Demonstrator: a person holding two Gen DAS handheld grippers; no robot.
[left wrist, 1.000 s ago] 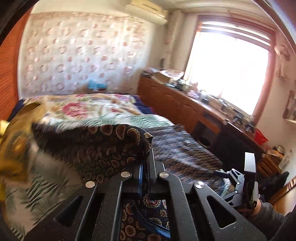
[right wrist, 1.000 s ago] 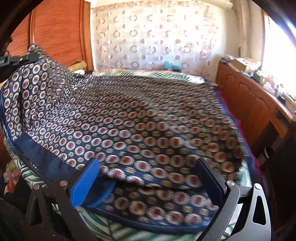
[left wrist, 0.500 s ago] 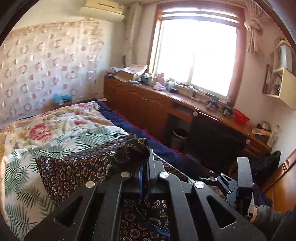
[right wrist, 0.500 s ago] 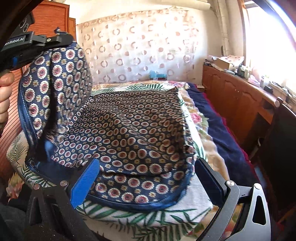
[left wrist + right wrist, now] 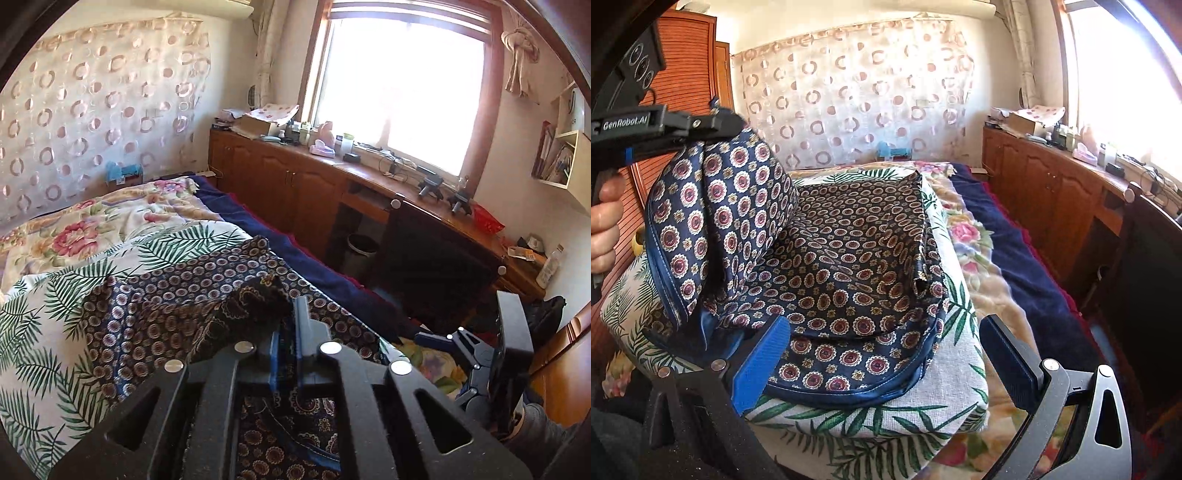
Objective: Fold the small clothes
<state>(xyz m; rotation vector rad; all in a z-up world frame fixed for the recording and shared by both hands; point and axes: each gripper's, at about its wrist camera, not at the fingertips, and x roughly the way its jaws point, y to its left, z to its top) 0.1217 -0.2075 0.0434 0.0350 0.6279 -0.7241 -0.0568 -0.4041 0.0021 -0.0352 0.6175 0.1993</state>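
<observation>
The cloth (image 5: 177,295) is dark blue with round flower dots, and it lies on the leafy bed cover (image 5: 55,332). In the left wrist view, the left gripper (image 5: 291,354) has its 2 fingers pressed together on a bunched corner of the cloth, right at the tips. The rest of the cloth spreads out ahead of the fingers and to their left. It is likely held up this way so the corner can be laid over to make a fold. Far ahead of the fingers, a small bin (image 5: 362,251) sits under the desk; what is in it cannot be seen.

In the right wrist view, the right gripper (image 5: 882,347) has its 2 fingers wide apart and holds nothing. The cloth's blue edge lies between them.
</observation>
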